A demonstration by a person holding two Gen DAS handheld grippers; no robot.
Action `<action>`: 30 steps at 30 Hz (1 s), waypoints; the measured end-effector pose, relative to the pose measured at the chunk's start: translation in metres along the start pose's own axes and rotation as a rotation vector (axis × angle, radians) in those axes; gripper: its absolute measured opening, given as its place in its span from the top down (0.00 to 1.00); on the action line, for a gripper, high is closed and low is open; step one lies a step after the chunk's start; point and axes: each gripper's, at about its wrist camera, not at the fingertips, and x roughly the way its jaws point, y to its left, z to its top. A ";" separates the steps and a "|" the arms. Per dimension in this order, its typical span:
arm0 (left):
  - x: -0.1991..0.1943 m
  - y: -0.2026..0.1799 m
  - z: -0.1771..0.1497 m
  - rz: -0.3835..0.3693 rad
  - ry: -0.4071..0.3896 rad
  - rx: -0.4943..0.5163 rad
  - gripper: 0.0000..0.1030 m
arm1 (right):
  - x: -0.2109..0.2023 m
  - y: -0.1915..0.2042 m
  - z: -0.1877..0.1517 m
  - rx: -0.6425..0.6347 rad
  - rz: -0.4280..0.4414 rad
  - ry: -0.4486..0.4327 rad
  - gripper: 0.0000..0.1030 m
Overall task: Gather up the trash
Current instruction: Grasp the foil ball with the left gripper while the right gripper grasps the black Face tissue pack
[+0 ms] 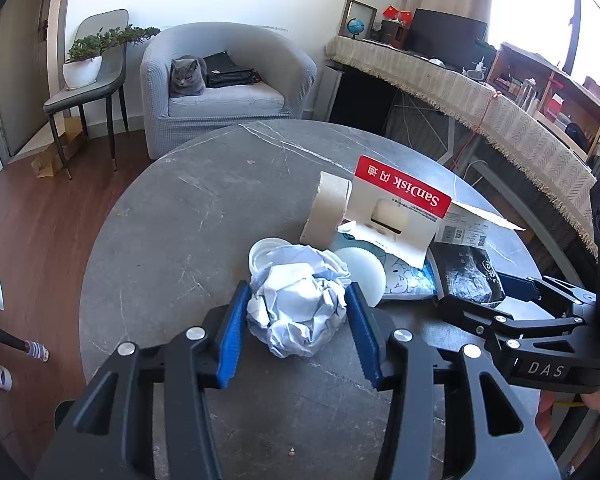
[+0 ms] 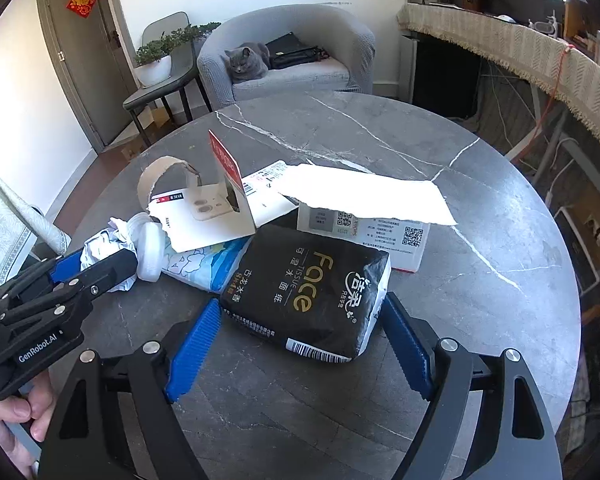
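A ball of crumpled white paper [image 1: 300, 308] lies on the round grey marble table [image 1: 180, 220]. My left gripper [image 1: 298, 286] has its blue pads against both sides of it. A black "Face" tissue pack [image 2: 312, 284] lies between the pads of my right gripper [image 2: 303, 302], which stands open with a gap on each side. Behind are a white round lid [image 1: 364, 276], a clear plastic cup [image 1: 266, 254], a cardboard tape ring [image 1: 326, 208], a red-and-white SanDisk card [image 1: 396, 216], a blue-and-white tissue packet [image 2: 208, 264] and a torn white box [image 2: 364, 200].
Beyond the table a grey cat [image 1: 186, 76] sits in a grey armchair [image 1: 228, 100]. A chair with a potted plant [image 1: 84, 68] stands to its left. A long desk under a fringed cloth [image 1: 500, 108] runs along the right. A hand [image 2: 16, 412] holds the left gripper.
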 end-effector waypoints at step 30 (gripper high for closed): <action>-0.038 0.017 -0.007 -0.041 -0.042 -0.052 0.51 | 0.006 0.003 0.009 0.011 -0.093 0.063 0.27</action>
